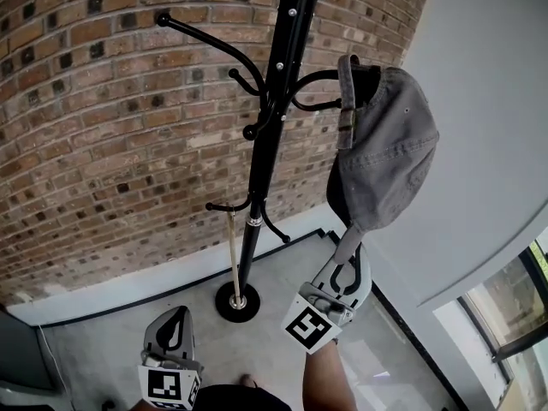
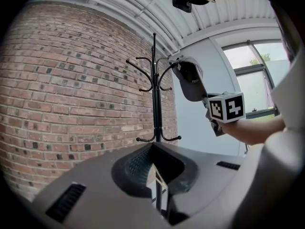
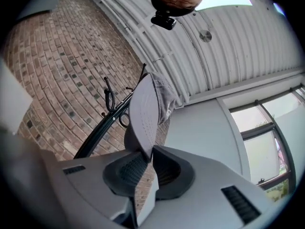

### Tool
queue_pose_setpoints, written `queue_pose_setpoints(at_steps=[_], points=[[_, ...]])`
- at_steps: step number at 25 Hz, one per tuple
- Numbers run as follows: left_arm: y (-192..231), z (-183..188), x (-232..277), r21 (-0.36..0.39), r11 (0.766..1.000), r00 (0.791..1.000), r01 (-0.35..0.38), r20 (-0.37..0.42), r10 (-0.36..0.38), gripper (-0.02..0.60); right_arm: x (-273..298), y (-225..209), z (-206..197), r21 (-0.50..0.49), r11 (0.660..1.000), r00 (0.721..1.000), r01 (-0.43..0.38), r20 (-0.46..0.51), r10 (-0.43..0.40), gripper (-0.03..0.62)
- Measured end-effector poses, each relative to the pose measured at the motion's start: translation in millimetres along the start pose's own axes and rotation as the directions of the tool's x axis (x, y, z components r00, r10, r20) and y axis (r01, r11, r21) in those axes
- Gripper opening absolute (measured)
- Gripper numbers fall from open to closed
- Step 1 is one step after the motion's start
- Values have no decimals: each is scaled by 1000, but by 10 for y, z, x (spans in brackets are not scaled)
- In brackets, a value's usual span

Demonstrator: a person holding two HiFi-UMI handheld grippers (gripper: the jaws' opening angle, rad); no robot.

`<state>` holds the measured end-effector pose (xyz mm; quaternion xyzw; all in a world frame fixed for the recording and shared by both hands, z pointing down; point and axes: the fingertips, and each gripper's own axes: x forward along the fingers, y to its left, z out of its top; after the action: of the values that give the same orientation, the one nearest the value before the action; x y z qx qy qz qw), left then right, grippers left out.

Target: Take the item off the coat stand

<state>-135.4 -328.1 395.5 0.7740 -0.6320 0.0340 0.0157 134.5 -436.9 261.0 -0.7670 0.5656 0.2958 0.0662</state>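
A grey cap [image 1: 385,152] hangs brim-down from an upper hook of the black coat stand [image 1: 278,101], its back strap looped over the hook. My right gripper [image 1: 349,247] reaches up from below and is shut on the tip of the brim. In the right gripper view the brim [image 3: 143,113] runs down into the pinched jaws [image 3: 147,152]. The left gripper view shows the cap [image 2: 190,80], the stand [image 2: 154,89] and the right gripper's marker cube [image 2: 228,107]. My left gripper [image 1: 175,313] is held low, left of the stand's base, shut on nothing [image 2: 155,165].
A curved brick wall [image 1: 103,144] stands behind the stand. A white wall [image 1: 488,101] rises at the right, with a window [image 1: 514,306] lower down. The stand's round base [image 1: 237,303] rests on the grey floor, and a thin pale rod [image 1: 233,247] stands beside the pole.
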Motion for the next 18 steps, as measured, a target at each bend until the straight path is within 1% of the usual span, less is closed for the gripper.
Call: queue_pose_setpoints(at_steps=[1,3,6,8,14,18], points=[[-12,-8,-6,-2,1000,1000,7,2,-7,26,-24,-41,7,27,1000,1000,3,-11,-2,44],[-42,-15,-9,-4,1000,1000,21,6,-21,26,-42,-111,72,39,999,1000,-14,-10,15,38],[-79,-11,-13,-7,999,999,37,14,-37,26,-33,-171,208,90,993,997,-75,-4,75,32],[-81,10,-16,-11,999,999,43,23,-43,26,-7,-214,327,130,987,995,-98,9,98,32],[-29,103,-43,-30,998,998,49,42,-47,26,280,-332,804,226,968,992,-110,84,93,32],[59,160,-68,-38,998,997,48,60,-46,26,525,-463,1071,286,955,994,-75,102,47,32]])
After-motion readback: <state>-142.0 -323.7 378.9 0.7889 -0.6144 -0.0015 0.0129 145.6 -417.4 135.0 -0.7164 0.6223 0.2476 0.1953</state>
